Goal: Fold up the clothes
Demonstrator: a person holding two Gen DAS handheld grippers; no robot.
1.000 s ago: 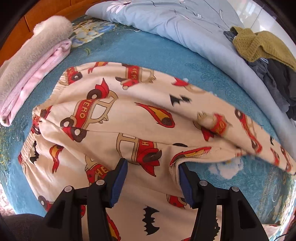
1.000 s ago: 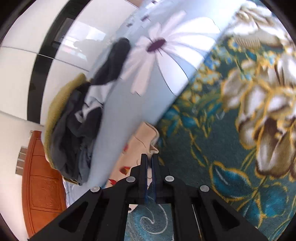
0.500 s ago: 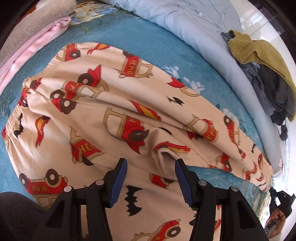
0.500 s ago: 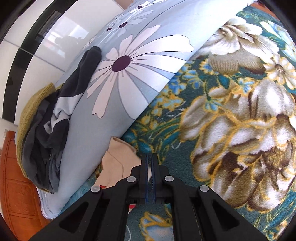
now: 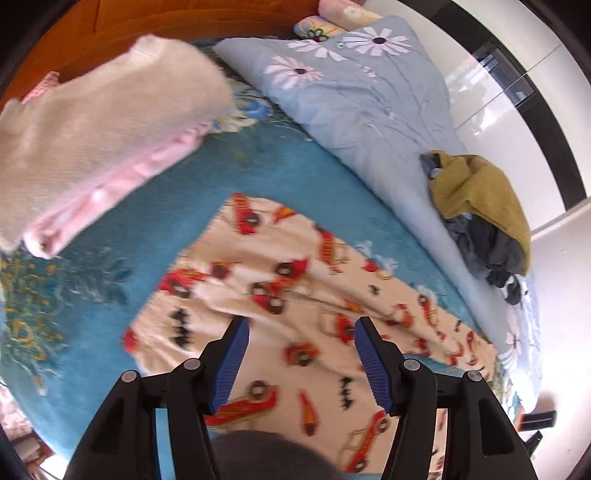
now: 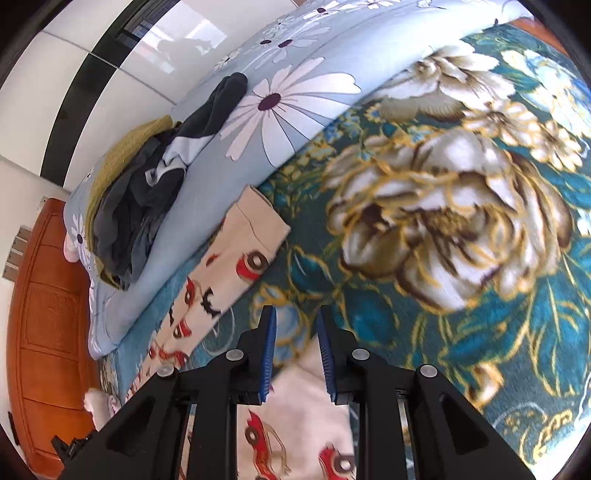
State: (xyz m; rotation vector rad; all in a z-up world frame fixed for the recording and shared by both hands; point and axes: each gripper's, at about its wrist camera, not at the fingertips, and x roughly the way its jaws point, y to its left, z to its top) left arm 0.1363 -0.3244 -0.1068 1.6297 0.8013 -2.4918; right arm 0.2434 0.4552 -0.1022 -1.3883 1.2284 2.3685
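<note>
Cream pyjama trousers [image 5: 295,295] printed with red cars and black bats lie spread flat on the blue flowered bedspread [image 5: 288,173]. My left gripper [image 5: 301,325] is open and empty, raised above the trousers' waist end. In the right wrist view one trouser leg [image 6: 236,266] runs along the quilt's edge and the other leg's end [image 6: 310,421] lies under my right gripper [image 6: 295,314], which is open and holds nothing.
A folded beige and pink stack [image 5: 99,140] sits at the left by the wooden headboard [image 5: 110,29]. A rolled light-blue daisy quilt [image 5: 369,99] runs along the far side, with a pile of olive and dark clothes [image 5: 480,214] on it.
My right gripper has opened and let go of the trouser leg end. My left gripper has pulled back and up from the trousers, still open.
</note>
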